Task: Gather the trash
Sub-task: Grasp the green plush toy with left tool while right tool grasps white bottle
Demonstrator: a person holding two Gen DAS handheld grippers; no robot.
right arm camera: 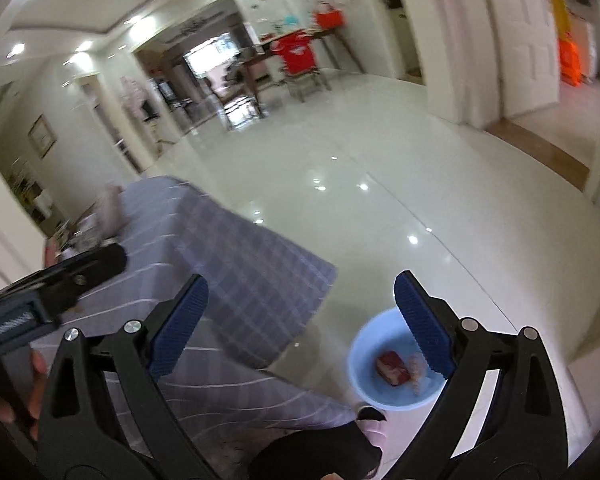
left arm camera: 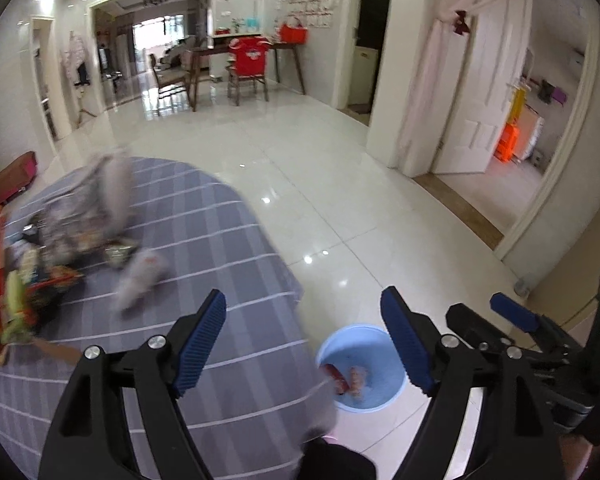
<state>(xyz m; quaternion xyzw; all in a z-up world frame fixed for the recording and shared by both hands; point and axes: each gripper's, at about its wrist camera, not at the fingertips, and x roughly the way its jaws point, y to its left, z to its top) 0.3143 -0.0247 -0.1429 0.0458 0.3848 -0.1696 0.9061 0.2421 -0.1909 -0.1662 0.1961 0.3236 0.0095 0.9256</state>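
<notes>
Taking the table (left arm camera: 204,240) with its grey checked cloth as the landmark: at its far left edge lies a blurred heap of trash (left arm camera: 32,272), bright wrappers and packets in red, yellow and green, with a pale crumpled piece (left arm camera: 140,276) lying a little toward the table's middle. These look like light, soft film and paper, likely to crumple and slide on the cloth, so a pinch across a raised fold or a bunched edge would probably hold better than a grab at a flat face. The left gripper (left arm camera: 304,340) hangs over the near right corner of the table, jaws wide apart and holding nothing. Off the table's right side, down on the glossy floor, stands a light blue bucket (left arm camera: 396,388) with a red packet (right arm camera: 394,366) and a pale scrap already inside. The right gripper (right arm camera: 300,322) hovers above the floor beside the table, over that bucket, jaws also spread and empty. Both seem ready to return to the heap
</notes>
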